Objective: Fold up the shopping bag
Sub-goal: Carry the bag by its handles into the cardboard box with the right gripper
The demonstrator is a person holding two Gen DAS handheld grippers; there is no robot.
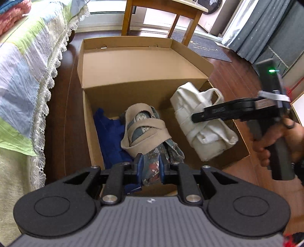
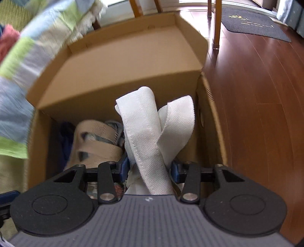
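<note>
So we're over the box [image 1: 144, 62], which sits open on the wood floor [image 2: 256, 95] right beside the bed [image 1: 24, 62], lid flap leaning back. Three folded bags in play here.

Our left gripper [image 1: 150, 161] is pointing down into the box with the patterned bag [image 1: 152, 136] between its blue pads. That one's a rolled bundle wrapped round with its own tan straps. The gap is narrow, and the pads look like they sit right against the fabric on both sides, though we can't say for sure how hard they press. The bundle lies in the middle of the box. To its left there's a blue bag [image 1: 110, 136] lying flat on the bottom.

Our right gripper [image 2: 150, 167] holds the white bag [image 2: 152, 136], another rolled bundle tied with its straps, pads on either side of it, fingers about mid-width. In the left view it's hanging over the right side of the box, partly across the box's right wall, tilted, and higher than the patterned one. The right hand [image 1: 281, 140] on the handle is visible there too.

Behind the box stands a wooden table [image 1: 161, 17], and a dark mat [image 2: 254, 20] lies off to the right.
</note>
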